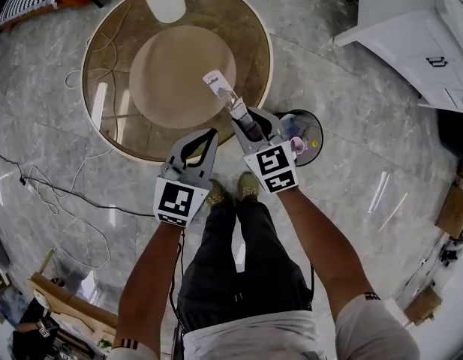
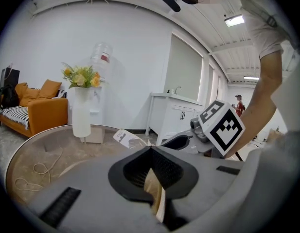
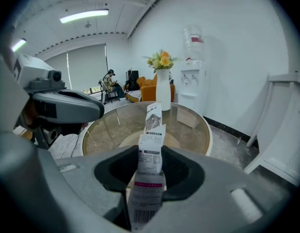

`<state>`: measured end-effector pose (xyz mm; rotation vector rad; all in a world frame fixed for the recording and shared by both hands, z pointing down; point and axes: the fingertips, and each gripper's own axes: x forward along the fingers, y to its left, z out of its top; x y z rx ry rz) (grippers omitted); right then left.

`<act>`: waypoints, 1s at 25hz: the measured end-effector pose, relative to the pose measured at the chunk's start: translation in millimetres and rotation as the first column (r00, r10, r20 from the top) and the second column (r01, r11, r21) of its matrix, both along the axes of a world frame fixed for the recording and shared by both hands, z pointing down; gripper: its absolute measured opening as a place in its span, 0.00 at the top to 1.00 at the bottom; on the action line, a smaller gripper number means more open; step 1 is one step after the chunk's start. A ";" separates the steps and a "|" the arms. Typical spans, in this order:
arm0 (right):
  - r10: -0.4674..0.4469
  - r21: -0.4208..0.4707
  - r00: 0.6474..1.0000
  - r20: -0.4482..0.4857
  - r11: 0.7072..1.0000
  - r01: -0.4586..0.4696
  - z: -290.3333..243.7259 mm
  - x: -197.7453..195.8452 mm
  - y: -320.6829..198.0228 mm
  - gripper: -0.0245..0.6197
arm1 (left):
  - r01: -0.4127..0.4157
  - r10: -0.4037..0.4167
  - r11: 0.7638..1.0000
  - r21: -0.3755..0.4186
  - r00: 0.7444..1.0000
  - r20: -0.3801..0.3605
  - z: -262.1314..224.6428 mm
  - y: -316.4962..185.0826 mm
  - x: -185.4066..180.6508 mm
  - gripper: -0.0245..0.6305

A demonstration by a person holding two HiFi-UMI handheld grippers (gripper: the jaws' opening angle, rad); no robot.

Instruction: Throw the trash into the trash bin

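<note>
— What do your right tongs have?

— My right tongs (image 3: 150,155) are clamped on the wrapper (image 3: 152,130), a clear plastic packet with white labels, a pink band and a barcode. The pads press on its lower part, and the rest stands up past the tips.

— Where does that put the wrapper?

— In the air, over the near rim of the round glass desk (image 1: 111,73). It touches nothing but my tongs.

— And the bin?

— The trash bin (image 1: 315,126) stands on the floor (image 1: 351,88) just beside the desk, to the right of my right tongs and partly hidden behind them. Something pink (image 1: 296,142) lies inside it. The wrapper is near the bin but not above it.

— Your left tongs?

— My left tongs (image 2: 150,148) are closed, tips meeting, and nothing sticks out beyond them. A tan sliver (image 2: 153,191) shows in the slot behind the tips; I cannot tell what it is. They hang just beside the right tongs, at the desk's near edge.

— Anything else on the desk?

— A white vase (image 2: 81,115) with yellow and orange flowers (image 2: 80,75) stands upright at the far side, well apart from both tongs.
</note>
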<state>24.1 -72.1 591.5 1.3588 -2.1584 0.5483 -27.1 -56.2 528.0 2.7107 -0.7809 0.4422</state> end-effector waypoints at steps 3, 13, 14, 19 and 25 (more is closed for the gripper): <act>0.030 0.007 0.999 -0.012 1.000 -0.030 -4.0 35.7 25.3 0.74 | -0.033 0.033 0.999 -0.004 0.999 -0.002 -1.5 13.2 27.8 0.96; 0.210 -0.034 0.974 -0.090 0.976 -0.214 10.4 173.8 105.9 0.74 | -0.159 0.159 0.987 -0.004 0.987 -0.005 -8.9 53.7 109.8 0.96; 0.221 -0.043 0.970 -0.098 0.973 -0.226 14.9 183.1 112.7 0.74 | -0.169 0.169 0.986 -0.002 0.986 -0.004 -9.8 55.9 116.0 0.96; 0.257 -0.083 0.961 -0.103 0.961 -0.266 35.0 211.7 135.3 0.74 | -0.200 0.200 0.980 0.002 0.980 0.001 -9.9 67.4 141.8 0.96; 0.257 -0.107 0.961 -0.102 0.958 -0.267 50.9 228.8 145.6 0.74 | -0.208 0.208 0.978 0.001 0.978 0.018 -8.4 75.1 158.1 0.96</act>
